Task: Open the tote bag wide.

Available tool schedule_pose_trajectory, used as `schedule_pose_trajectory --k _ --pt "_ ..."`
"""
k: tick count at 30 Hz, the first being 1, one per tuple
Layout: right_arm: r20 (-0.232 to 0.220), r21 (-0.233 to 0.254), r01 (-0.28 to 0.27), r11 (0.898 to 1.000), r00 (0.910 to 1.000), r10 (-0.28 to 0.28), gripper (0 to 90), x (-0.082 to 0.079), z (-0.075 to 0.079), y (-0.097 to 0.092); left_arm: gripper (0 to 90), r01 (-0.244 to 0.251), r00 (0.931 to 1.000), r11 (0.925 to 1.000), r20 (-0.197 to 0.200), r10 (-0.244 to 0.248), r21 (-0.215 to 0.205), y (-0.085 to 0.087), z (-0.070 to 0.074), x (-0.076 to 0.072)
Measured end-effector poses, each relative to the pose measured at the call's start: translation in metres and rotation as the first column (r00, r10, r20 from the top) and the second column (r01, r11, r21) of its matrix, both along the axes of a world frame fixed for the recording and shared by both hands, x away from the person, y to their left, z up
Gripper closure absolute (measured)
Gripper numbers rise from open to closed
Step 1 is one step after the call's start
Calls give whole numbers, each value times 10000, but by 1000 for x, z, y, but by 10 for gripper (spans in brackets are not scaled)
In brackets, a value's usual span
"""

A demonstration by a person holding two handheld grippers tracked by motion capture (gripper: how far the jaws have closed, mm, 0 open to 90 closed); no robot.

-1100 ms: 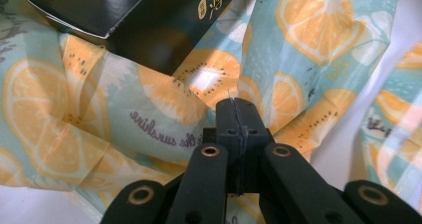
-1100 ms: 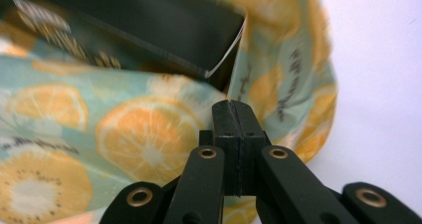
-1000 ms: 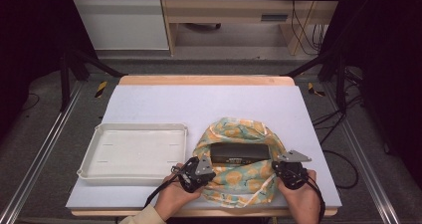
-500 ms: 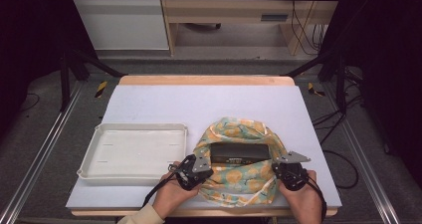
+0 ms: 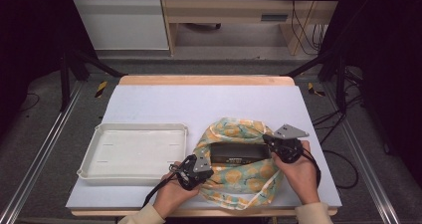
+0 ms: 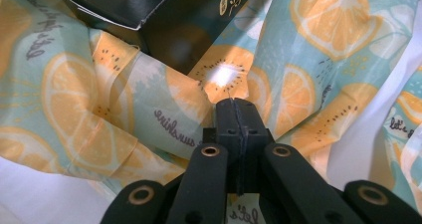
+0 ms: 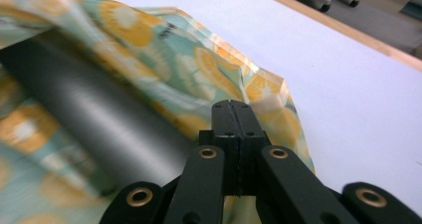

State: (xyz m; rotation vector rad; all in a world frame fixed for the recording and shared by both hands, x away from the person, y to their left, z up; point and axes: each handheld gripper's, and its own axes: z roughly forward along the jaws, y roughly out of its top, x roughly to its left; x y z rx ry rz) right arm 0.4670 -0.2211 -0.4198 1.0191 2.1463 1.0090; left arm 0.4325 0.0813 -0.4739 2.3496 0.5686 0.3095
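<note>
Both grippers clamped | left gripper [image 5: 199, 163], right gripper [image 5: 271, 143] | apparently pinching bag [image 5: 239, 176]

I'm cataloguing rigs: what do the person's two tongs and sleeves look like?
Both tongs are black. The left tongs carry a grey three-cornered plate on top and trail a black cable toward the table's near edge. The right tongs bear the same kind of grey plate, with a black cable looping past the hand. Up close, the linkage arms show brass-coloured pivot rings. The sleeves are beige.
</note>
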Motion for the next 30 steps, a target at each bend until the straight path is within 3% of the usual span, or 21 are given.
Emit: schedule_pose_trajectory --k 2,7,10,12,15,23,26,30 --pt "-181 -155 94 9998 9998 -96 900 16 -7 -1 900 6 10000 10000 23 -6 45 0 0 0" --pt "-1250 100 349 9993 9916 -334 900 43 -28 -9 900 129 9998 9996 160 -133 249 -1 1 1" --pt "-1848 156 439 9989 9820 -403 900 51 -41 -12 900 132 9998 9996 140 -135 248 -2 1 1" --pt "-2329 381 661 9971 9709 -555 900 56 -49 -17 900 160 9998 9995 100 -162 255 -1 1 2" --pt "-2613 601 855 9945 9629 -670 900 58 -54 -22 900 149 9997 9994 165 -155 322 -1 1 1" --pt "-2502 845 1057 9908 9648 -816 900 55 -59 -26 900 130 9996 9993 243 -138 350 -2 1 -2" --pt "-2064 1176 1125 9867 9746 -865 900 48 -53 -28 900 141 9997 9998 196 -143 118 -1 5 -3" --pt "-1006 1767 1509 9726 9858 -1346 900 28 -32 -37 900 106 9999 9990 138 -101 -428 2 14 -5"
